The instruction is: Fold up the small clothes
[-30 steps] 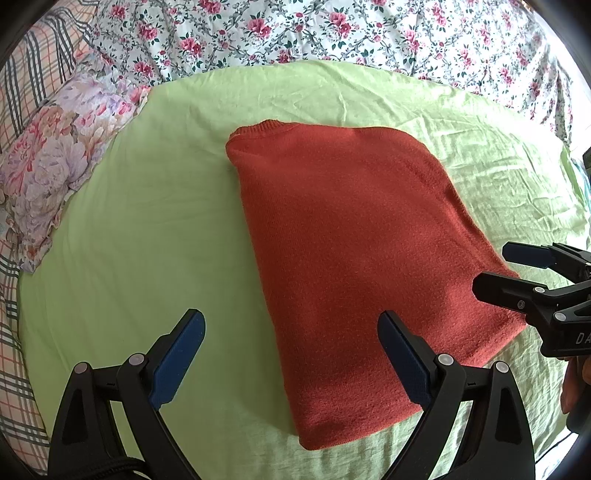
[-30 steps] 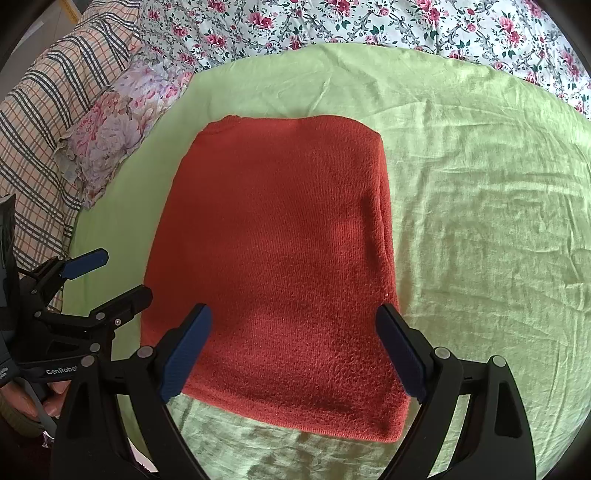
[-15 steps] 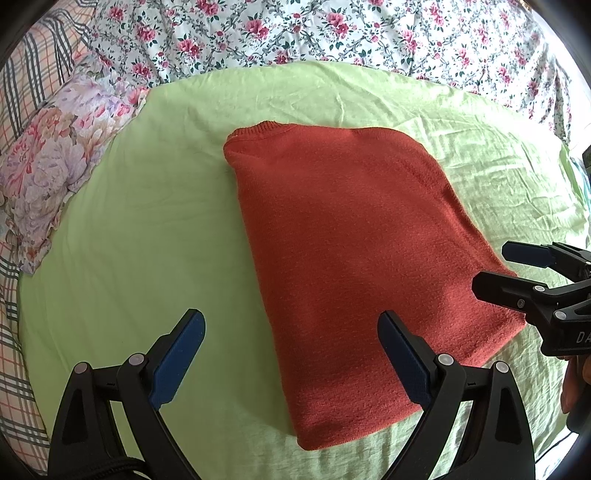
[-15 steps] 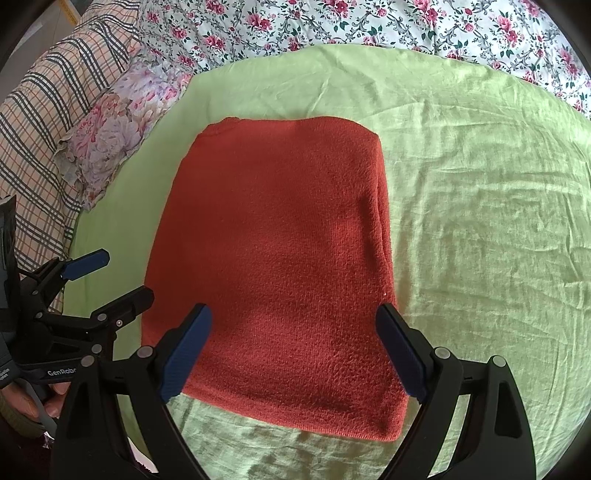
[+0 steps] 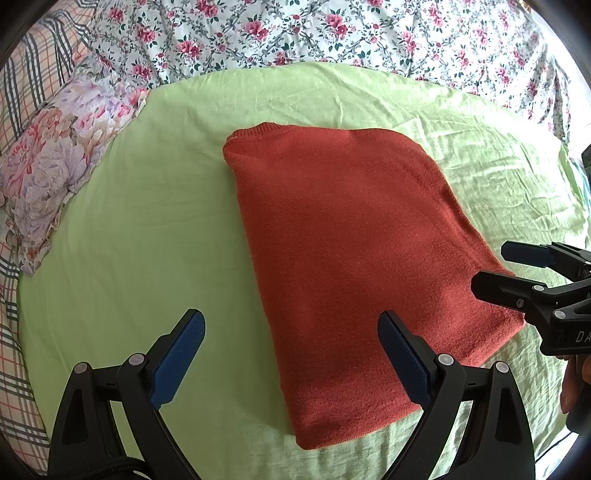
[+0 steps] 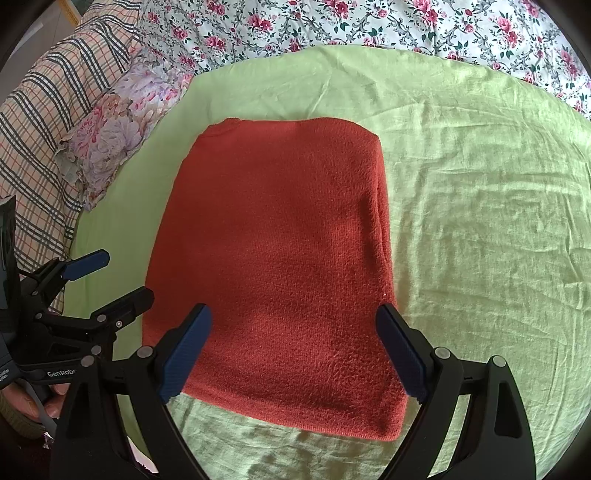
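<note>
A rust-orange knitted sweater lies folded into a neat rectangle on a light green sheet; it also shows in the right wrist view. My left gripper is open and empty, hovering above the sweater's near left edge. My right gripper is open and empty, hovering above the sweater's near edge. The right gripper shows in the left wrist view at the sweater's right corner. The left gripper shows in the right wrist view beside the sweater's left edge.
A floral pillow lies at the left of the green sheet. A rose-print bedspread runs along the back. A plaid cover lies at the far left.
Both grippers have stayed open and nearly still. The view has drifted very slightly; the sweater has not moved.
</note>
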### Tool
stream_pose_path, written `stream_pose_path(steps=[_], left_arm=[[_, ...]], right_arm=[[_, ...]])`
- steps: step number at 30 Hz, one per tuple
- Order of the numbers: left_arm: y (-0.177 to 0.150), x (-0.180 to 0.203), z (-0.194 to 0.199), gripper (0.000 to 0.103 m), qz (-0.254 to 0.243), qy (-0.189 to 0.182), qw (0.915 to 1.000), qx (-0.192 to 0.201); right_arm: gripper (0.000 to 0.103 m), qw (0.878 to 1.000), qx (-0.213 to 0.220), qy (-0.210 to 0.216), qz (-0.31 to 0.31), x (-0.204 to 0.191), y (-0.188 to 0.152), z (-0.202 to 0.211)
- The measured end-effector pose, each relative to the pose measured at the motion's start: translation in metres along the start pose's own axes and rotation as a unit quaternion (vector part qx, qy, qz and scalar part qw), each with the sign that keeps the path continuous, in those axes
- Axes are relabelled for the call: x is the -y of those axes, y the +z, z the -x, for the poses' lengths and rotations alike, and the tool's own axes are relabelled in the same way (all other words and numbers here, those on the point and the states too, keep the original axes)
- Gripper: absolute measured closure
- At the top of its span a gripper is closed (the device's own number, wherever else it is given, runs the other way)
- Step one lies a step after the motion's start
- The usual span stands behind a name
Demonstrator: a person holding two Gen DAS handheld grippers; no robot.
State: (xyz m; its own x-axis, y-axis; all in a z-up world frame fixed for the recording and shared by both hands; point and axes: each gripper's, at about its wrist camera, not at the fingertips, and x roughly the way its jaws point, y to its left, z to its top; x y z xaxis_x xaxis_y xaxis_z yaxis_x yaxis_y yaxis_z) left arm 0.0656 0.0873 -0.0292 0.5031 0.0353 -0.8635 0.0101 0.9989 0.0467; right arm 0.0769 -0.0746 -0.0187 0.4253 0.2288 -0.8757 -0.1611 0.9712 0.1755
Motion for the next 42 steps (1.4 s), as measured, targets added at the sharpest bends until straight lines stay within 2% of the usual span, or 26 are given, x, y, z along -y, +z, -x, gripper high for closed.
stream_pose_path(steps=[42], left_arm=[[0.0045,0.0029,-0.0003,0.008,-0.003,-0.003,1.0,-0.001]], right_arm=[[0.013,1.0,0.007,0.001,0.0,-0.0002,0.0044,0.0009]])
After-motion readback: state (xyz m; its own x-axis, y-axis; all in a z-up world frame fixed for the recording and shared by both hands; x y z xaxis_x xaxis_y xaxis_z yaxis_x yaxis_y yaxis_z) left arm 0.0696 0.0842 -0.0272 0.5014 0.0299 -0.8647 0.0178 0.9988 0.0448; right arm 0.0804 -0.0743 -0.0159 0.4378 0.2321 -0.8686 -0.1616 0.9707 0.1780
